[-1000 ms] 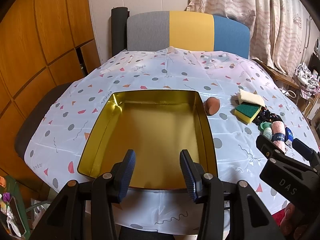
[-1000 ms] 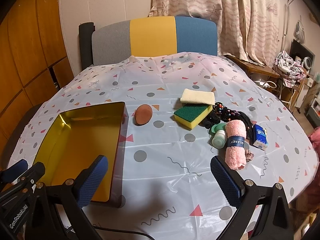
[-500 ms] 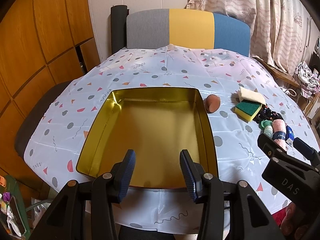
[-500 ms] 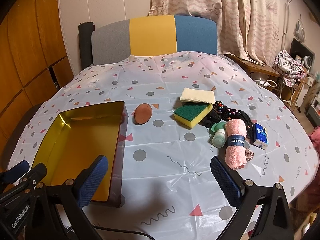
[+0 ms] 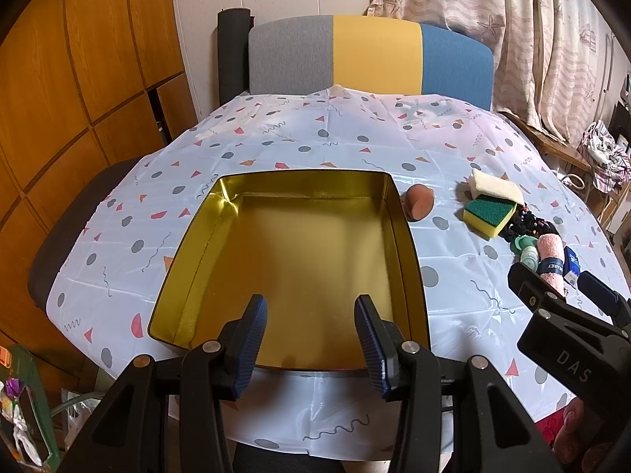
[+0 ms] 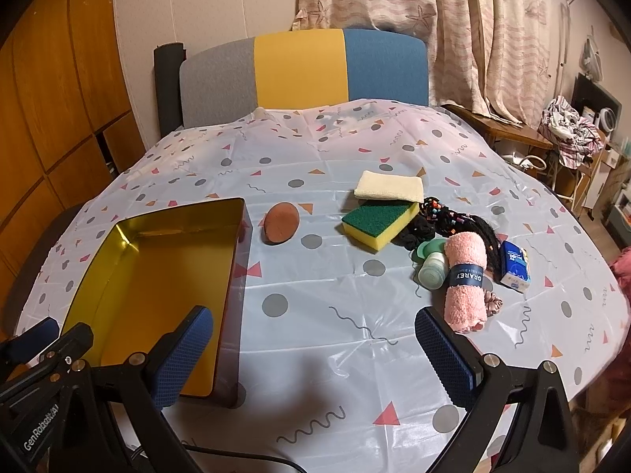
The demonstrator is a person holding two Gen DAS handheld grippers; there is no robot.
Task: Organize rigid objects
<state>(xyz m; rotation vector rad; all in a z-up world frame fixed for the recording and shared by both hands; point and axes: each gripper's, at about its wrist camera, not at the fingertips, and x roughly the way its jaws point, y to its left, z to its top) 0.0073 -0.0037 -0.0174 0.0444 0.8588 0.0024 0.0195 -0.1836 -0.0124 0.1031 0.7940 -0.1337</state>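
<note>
Left wrist view first: left gripper (image 5: 310, 341) at bottom centre, fingers apart with nothing between them, over the near edge of the gold tin (image 5: 406, 244). Tin sits centre frame on the patterned tablecloth (image 5: 276, 146), open side up, nothing inside. Brown puff (image 5: 420, 206) just right of the tin's far right corner, not touching as far as visible. Further right, a green-yellow sponge (image 5: 489, 215) with a cream cloth (image 5: 496, 188) touching it behind. Right gripper's body enters at lower right edge, partly covering a pink towel (image 5: 551, 254).

Right wrist view: right gripper (image 6: 315, 351) at bottom, fingers wide apart, holding nothing, over bare tablecloth (image 6: 315, 335). Tin (image 6: 232, 276) at left of frame; left gripper's body at lower left corner by its near end. Puff (image 6: 280, 222) near centre, between tin and sponge (image 6: 379, 220). Cloth (image 6: 388, 186) rests against the sponge's far side. Right of centre, a cluster: black beaded hair ties (image 6: 445, 216), two green bottles (image 6: 432, 266), rolled pink towel (image 6: 464, 282) with dark band, blue tissue pack (image 6: 514, 266) just right of it. Chair (image 6: 299, 75) at top centre behind the table
</note>
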